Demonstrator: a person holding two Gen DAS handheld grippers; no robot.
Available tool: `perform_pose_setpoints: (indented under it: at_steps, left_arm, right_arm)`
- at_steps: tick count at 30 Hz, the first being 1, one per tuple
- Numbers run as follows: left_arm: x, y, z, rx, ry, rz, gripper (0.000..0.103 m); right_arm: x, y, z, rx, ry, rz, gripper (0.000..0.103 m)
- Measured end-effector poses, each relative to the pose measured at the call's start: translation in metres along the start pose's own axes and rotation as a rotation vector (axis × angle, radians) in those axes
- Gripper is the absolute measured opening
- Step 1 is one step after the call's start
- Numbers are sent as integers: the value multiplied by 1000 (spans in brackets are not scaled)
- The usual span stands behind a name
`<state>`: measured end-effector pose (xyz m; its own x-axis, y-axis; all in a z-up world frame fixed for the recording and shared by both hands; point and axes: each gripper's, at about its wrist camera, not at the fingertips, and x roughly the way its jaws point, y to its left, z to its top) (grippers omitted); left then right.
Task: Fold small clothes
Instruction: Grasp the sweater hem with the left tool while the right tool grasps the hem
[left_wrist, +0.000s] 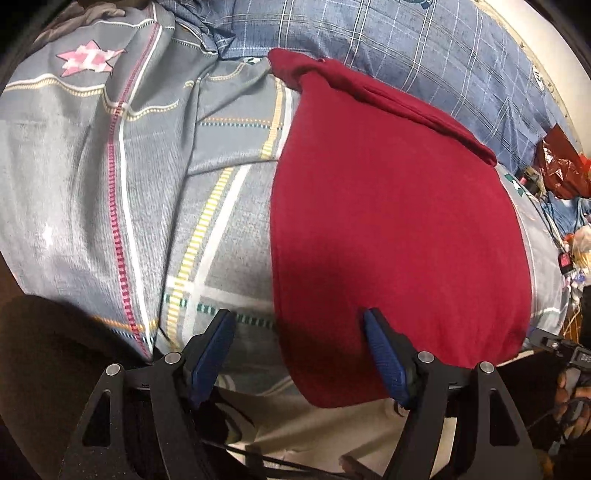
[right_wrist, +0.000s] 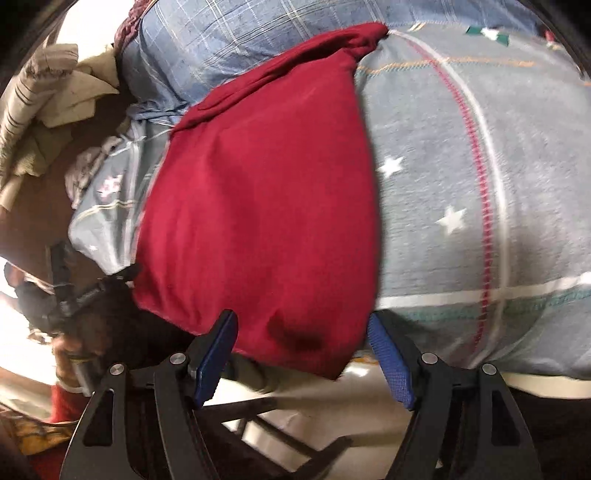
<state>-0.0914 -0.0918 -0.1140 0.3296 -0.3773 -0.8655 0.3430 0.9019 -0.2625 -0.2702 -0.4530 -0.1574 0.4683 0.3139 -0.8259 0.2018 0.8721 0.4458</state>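
On grey plaid bedspread (left_wrist: 221, 206), red garment (left_wrist: 388, 221).

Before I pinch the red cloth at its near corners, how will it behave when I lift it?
The red cloth is probably floppy: its near edge droops over the bed's side and its far end is bunched. It looks thin, so likely light. It may drag on the grey patterned bedsheet rather than slide. Both grippers, left and right, stand open at its near edge.

We see both fisheye views bending hard at their dark rims. Light is even and fairly bright over the red garment (left_wrist: 399, 229); a soft shadow falls on its near part. Right of the garment in the right wrist view, the bedsheet (right_wrist: 461, 192) smears with motion blur; far left, glare whites out.
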Motion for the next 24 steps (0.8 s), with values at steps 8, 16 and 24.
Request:
perform_pose_setpoints:
  at_steps: [8, 16, 24]
  left_arm:
    - [11, -15, 1, 24, 3, -2, 79]
    - [14, -31, -1, 113, 9, 18, 55]
    - [14, -23, 3, 77, 15, -4, 56]
  right_arm:
    - [8, 8, -3, -14, -1, -15, 76]
    - [10, 13, -4, -31, 0, -7, 28]
    - [14, 15, -1, -45, 16, -3, 40]
